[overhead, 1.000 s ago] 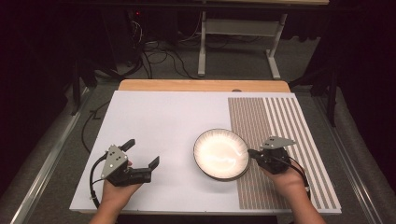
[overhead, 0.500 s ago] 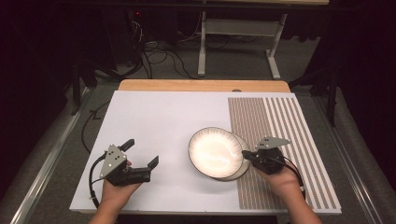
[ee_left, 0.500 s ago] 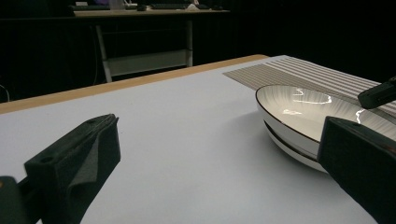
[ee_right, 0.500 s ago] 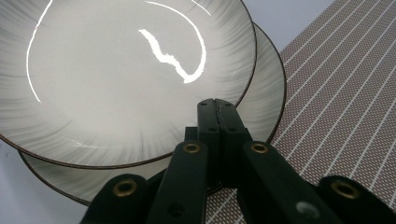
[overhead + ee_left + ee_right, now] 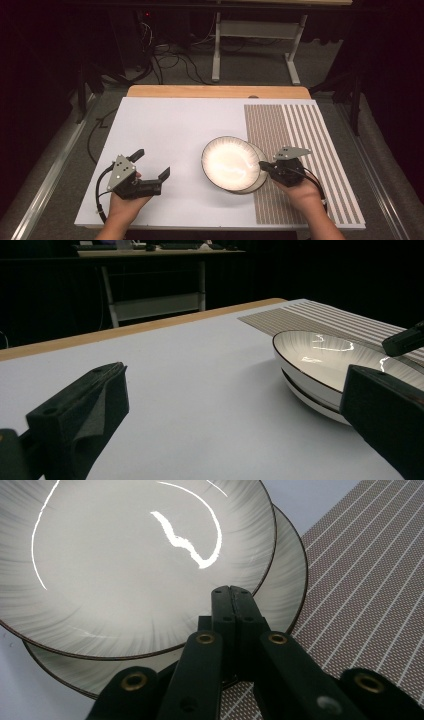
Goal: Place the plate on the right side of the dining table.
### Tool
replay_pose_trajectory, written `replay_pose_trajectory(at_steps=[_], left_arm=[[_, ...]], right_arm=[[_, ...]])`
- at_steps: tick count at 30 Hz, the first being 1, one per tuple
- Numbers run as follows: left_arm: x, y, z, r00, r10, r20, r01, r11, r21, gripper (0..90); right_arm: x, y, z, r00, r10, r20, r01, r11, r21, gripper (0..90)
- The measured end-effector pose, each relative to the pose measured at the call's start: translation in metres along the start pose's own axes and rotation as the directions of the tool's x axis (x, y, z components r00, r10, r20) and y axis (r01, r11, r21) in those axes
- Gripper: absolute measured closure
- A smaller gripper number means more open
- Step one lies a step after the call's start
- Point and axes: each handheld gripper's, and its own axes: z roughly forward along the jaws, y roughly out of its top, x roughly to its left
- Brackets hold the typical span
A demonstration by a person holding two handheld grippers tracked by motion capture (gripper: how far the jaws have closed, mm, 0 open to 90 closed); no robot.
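A white table (image 5: 165, 130) seen from above, with a brown striped mat (image 5: 300, 135) covering its right part. Two shallow white plates with thin dark rims sit stacked near the table's near-right middle, straddling the mat's left edge. The upper plate (image 5: 230, 162) is offset to the left of the lower plate (image 5: 256, 184), so a crescent of the lower one shows at the right and near side. Both are round, so neither has a long axis; the upper one appears tipped, its right edge raised and its hollow facing up and slightly left.

The right gripper (image 5: 264, 167), held in a hand (image 5: 300, 192) at the near right, points left toward the plates. In the right gripper view its jaws are pressed together — clamped on the right rim of the upper plate (image 5: 135, 555), with the lower plate (image 5: 285, 580) beneath.

The left gripper (image 5: 150, 162), held in a hand (image 5: 125, 207) at the near left, points right and slightly away, well apart from the plates. Its jaws stand wide open and hold nothing — in the left gripper view the plates (image 5: 320, 365) lie beyond them to the right.
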Motion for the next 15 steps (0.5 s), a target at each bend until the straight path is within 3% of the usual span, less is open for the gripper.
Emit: replay_pose_trajectory(at_steps=[15], left_arm=[[-0.0004,-0.0004,0.0004,1.0,-0.003,0.001,0.003,1.0,0.002,0.2]], right_arm=[[-0.0001,-0.0005,0.0006,1.0,0.003,0.001,-0.003,1.0,-0.003,90.0]])
